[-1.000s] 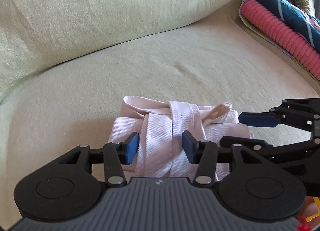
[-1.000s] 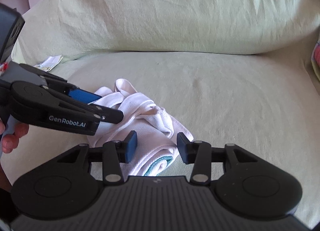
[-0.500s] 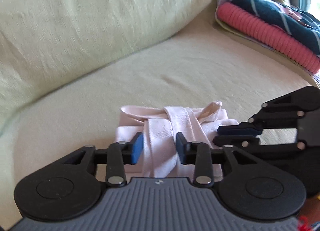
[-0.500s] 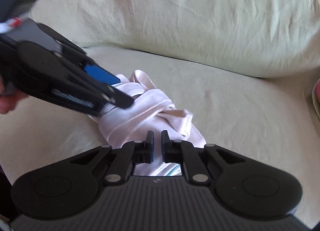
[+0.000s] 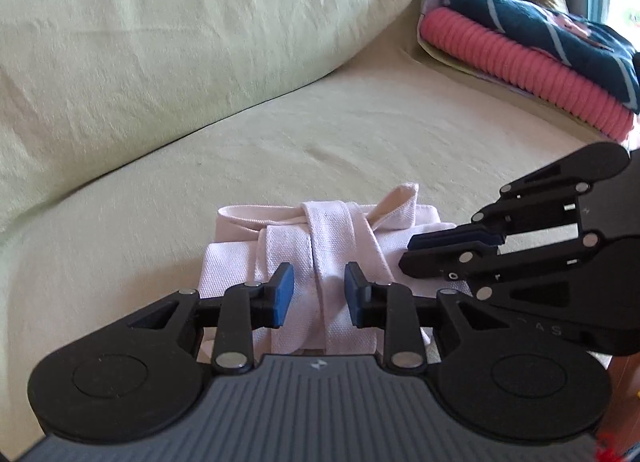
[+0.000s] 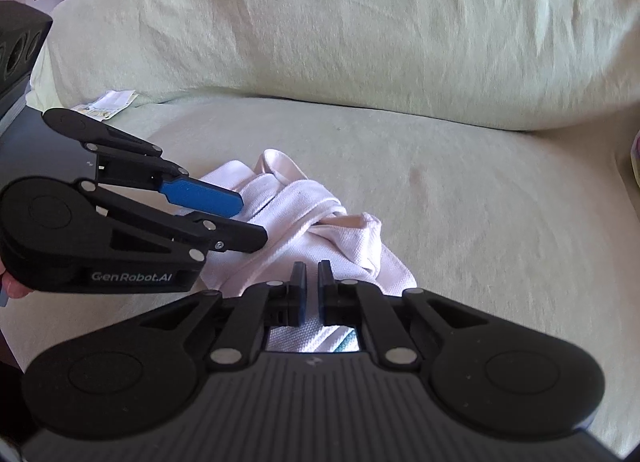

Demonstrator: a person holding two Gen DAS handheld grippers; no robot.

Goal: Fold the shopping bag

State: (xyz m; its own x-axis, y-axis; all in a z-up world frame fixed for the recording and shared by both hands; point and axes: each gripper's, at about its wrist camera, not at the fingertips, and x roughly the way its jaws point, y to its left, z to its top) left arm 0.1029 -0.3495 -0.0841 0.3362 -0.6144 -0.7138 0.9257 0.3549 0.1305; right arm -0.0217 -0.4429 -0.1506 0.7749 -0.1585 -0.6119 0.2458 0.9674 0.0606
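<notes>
Left hand-held gripper (image 5: pixel 316 294) parted over the shopping bag (image 5: pixel 320 246); right hand-held gripper (image 6: pixel 312 294) nearly closed

White canvas bag lies as a folded bundle on the pale green sofa seat (image 5: pixel 360 133), its straps wrapped and crossed over the top; blue pads of the left hand-held gripper sit either side of the central strap, apart from it; right one's jaws stand almost together with only a thin gap, empty, at the bundle's right end; pink and teal folded textiles (image 5: pixel 520 53) are stacked well apart at the seat's right end.
</notes>
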